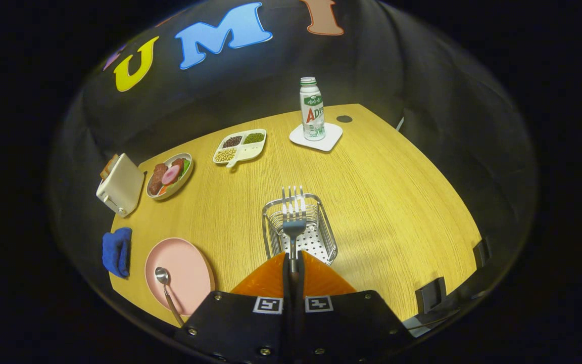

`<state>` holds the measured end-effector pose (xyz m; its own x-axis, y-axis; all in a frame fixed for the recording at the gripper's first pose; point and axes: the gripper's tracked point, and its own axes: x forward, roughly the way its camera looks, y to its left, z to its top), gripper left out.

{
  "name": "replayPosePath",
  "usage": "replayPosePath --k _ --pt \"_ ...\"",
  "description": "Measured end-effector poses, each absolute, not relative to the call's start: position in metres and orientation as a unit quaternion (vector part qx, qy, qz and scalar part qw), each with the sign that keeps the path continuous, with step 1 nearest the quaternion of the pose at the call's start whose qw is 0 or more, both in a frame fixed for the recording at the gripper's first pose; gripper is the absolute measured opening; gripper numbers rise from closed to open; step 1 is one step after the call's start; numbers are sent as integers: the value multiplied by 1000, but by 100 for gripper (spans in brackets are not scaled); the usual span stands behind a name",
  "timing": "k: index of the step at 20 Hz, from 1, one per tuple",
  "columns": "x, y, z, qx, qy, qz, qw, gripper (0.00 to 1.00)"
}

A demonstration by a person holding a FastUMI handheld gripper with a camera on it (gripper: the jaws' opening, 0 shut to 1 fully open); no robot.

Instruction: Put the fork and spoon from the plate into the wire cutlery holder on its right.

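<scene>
Steel is what the fork [293, 215] looks like: bright, four straight tines up top, a narrowing neck, the handle pinched between the two fingers of the claw [293, 263], which are pressed together on it w/ no gap seen. Fork is held upright, tines pointing away from the claw, its head seen over the wire cutlery holder [298, 227] just ahead of the fingers; whether it is touching the holder's base cannot be told. Holder is a shiny wire basket, roughly rectangular, w/ a white perforated floor, standing on the yellow wood-grain table [382, 202]. Left of the claw and close by, a pink plate [187, 270] is seen, w/ the spoon [165, 288] lying on it near its left side: silver, bowl end pointing away, handle running back past the plate's near rim. Just left of the plate a folded blue cloth [117, 251] is laid. Further ahead on the left, a cream toaster [120, 184] is set beside an oval dish of food [170, 175]. Beyond the holder, left of centre, a white divided tray [240, 146] w/ beans is placed; beyond and slightly right, a bottle [312, 108] w/ a green cap is stood on a white coaster [331, 141].
</scene>
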<state>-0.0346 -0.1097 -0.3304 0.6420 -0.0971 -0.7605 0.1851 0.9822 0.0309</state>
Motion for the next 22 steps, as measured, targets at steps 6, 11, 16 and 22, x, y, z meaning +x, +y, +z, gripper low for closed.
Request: replayPosePath --k 6,11,16,22 --pt "-34 -108 -330 61 432 -80 896 2" --pt "-42 -107 -332 69 455 -90 883 2" --pt "-53 -113 -335 67 474 -98 872 3" --pt "-44 -108 -326 102 467 -89 874 9"
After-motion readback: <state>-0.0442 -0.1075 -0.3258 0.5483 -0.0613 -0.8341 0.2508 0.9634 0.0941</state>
